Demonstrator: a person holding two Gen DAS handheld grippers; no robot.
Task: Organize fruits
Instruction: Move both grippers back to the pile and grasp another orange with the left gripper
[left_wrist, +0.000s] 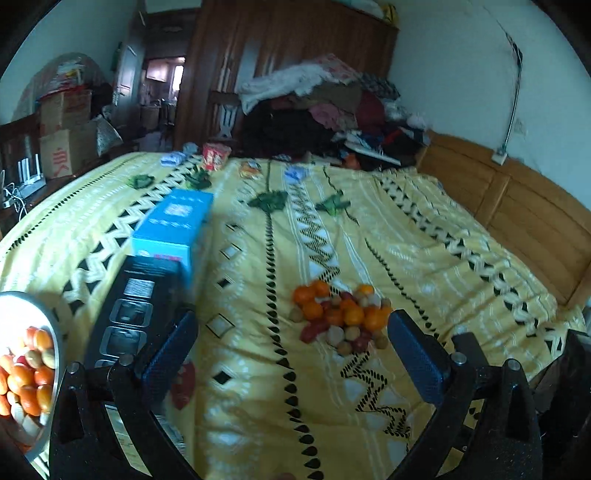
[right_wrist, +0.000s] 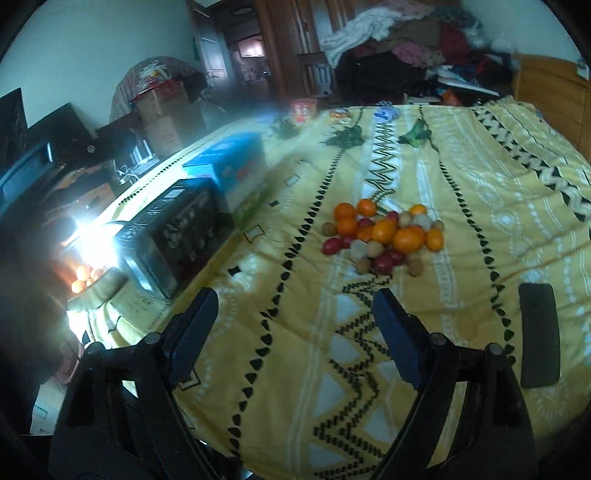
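Both grippers hang above a bed (left_wrist: 258, 387) spread with a yellow patterned cover, each with its jaws standing wide and nothing between them. The left gripper (left_wrist: 291, 354) points down the cover toward a loose pile of fruit (left_wrist: 341, 317), which lies just beyond its jaws and toward the right-hand finger; oranges, small red fruits and pale brown round ones are heaped together, touching one another. Off to the left of those jaws, at the frame's edge, a metal bowl (left_wrist: 55, 332) holds more oranges and pale fruits. A black box (left_wrist: 133, 314) lies just past the left-hand finger, with a blue box (left_wrist: 173, 225) end to end beyond it.

From the right gripper (right_wrist: 295, 325), the same fruit pile (right_wrist: 384, 236) sits ahead of the jaws and apart from them, slightly toward the right-hand finger. The black box (right_wrist: 173, 236) and blue box (right_wrist: 229, 166) lie ahead to the left, and the bowl (right_wrist: 107, 284) is half lost in glare. A flat dark object (right_wrist: 539, 332) shows right of the jaws; it cannot be made out. Clothes (left_wrist: 314, 103) are heaped at the far end of the bed.
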